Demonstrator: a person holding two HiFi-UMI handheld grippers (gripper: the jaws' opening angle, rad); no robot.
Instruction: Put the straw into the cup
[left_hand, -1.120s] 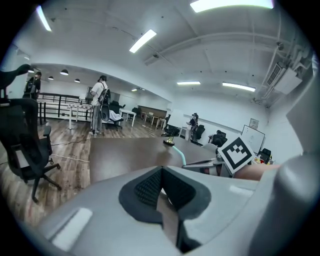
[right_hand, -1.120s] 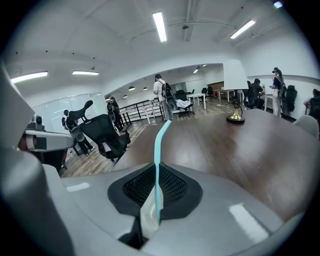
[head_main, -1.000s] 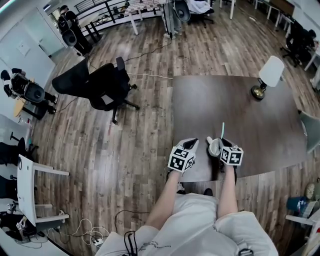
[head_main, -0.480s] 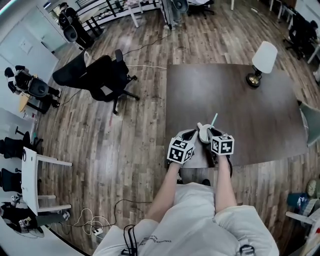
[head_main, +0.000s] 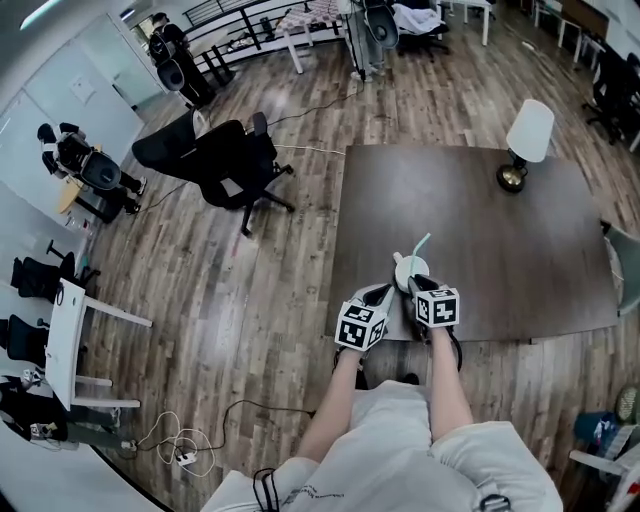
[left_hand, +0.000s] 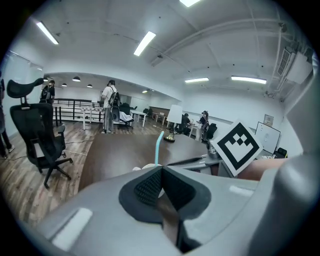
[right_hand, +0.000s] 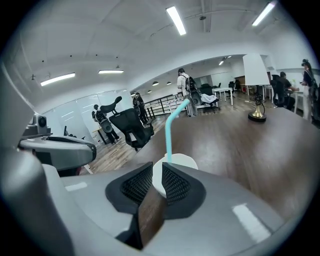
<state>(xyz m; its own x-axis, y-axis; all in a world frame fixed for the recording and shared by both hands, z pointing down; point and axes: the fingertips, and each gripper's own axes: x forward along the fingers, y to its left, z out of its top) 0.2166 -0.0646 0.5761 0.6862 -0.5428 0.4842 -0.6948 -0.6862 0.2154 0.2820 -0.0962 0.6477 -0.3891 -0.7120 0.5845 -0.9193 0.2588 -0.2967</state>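
Teal straw (head_main: 421, 245) — tilted — in white cup (head_main: 409, 268)

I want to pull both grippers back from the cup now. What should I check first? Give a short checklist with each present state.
1. Straw stands inside the cup: ok.
2. Cup upright on the table: ok.
3. Right gripper not holding the straw: ok, jaws narrowly apart, straw beyond them.
4. Right jaws clear of the cup wall: cannot tell; white shows in the gap.
5. Left gripper empty: ok, jaws together.
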